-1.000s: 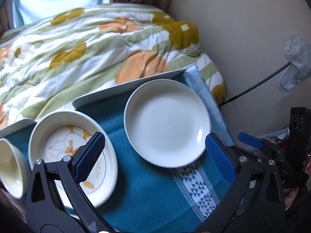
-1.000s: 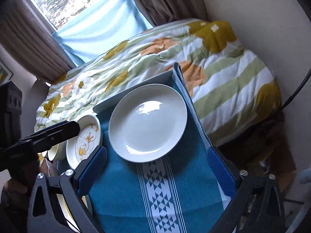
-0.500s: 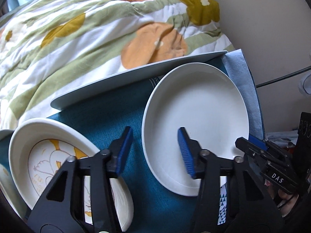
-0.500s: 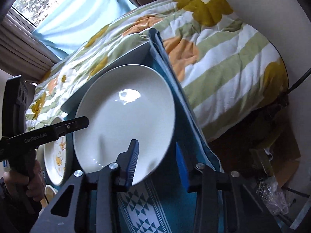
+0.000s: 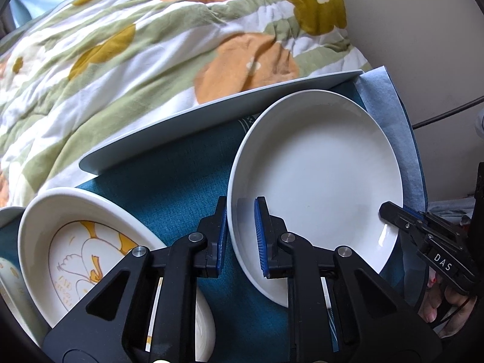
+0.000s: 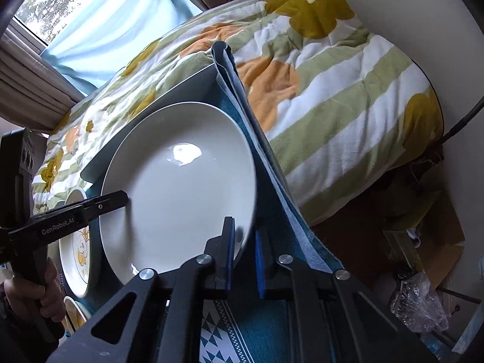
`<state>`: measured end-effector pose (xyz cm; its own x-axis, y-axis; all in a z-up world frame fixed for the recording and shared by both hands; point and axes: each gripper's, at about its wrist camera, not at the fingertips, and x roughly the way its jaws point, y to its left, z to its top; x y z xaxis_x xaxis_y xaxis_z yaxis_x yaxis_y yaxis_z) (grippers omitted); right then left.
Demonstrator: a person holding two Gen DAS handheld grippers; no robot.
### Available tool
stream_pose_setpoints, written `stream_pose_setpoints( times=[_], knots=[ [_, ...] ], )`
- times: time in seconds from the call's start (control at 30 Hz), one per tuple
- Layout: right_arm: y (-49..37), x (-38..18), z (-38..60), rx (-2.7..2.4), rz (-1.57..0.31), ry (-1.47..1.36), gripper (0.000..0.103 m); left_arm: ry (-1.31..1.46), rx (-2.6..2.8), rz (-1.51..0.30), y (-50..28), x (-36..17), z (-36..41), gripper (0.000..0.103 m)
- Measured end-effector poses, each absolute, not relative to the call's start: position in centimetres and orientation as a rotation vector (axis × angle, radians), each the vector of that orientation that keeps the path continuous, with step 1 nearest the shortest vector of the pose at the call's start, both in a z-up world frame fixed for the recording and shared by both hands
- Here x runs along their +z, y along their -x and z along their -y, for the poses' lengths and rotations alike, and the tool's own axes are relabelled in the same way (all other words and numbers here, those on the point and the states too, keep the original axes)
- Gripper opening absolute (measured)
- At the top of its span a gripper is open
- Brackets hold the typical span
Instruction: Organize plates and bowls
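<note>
Claws from both hands are clamped on one plain white plate (image 5: 317, 181) — the left claw (image 5: 240, 236) pinches its near-left rim, the right claw (image 6: 243, 257) its opposite rim, each having just been closing with the rim between its pads. The plate is seen on a teal patterned cloth (image 5: 169, 181) spread over a pale tray (image 5: 211, 121), which lies beside a flowered quilt (image 5: 151, 45) on a bed; whether the plate is already lifted cannot be told. Just to its left a shallow white bowl (image 5: 78, 242) with a yellow drawing is set on the cloth, apart from the plate, and the edge of another dish (image 5: 9, 275) shows beyond it. Nothing appears stacked yet, so the organizing is judged to be at an early stage — the plate gripped, its placing and the other dishes left to do.
</note>
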<state>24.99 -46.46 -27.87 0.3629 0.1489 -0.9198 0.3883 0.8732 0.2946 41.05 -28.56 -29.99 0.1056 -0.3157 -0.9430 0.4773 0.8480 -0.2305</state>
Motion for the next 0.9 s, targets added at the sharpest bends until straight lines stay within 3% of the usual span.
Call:
stream_pose_setpoints(
  times=[0.47, 0.9],
  knots=[
    [-24.4, -23.6, 44.6, -0.088, -1.121, -0.459, 0.011, -0.144, -0.524, -1.209, -38.0, -23.7, 25.8, 0.015],
    [-20.3, -17.1, 36.7, 0.056, -1.047, -0.344, 0.011, -0.058, -0.4, -1.084, -30.6, -16.9, 16.2, 0.015]
  ],
)
